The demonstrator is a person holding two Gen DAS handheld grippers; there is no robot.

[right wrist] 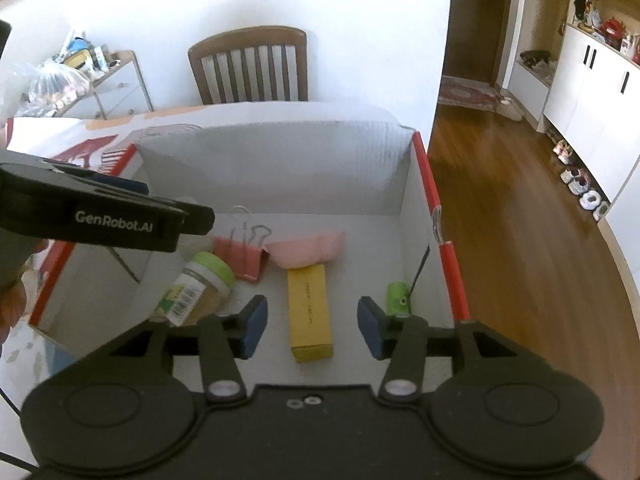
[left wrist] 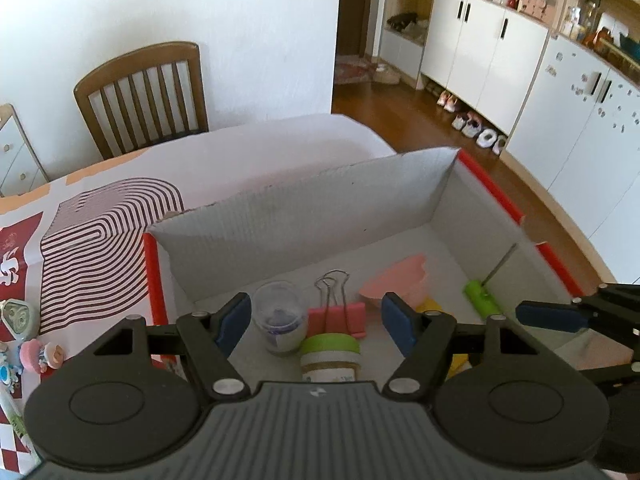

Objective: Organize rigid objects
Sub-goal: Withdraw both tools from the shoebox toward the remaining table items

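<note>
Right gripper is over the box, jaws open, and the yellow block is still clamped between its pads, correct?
Not quite. The right gripper is over the box with jaws open, but the yellow block is not clamped: it lies on the box floor, clear of both pads. The right wrist view shows the gaps on either side.

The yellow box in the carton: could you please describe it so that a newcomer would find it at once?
Look into the white carton with red edges on the table. On its floor, between a pink binder clip and a small green tool, lies the yellow box. It is the only long, flat-sided yellow block there, lying lengthwise just below a pink bowl.
</note>
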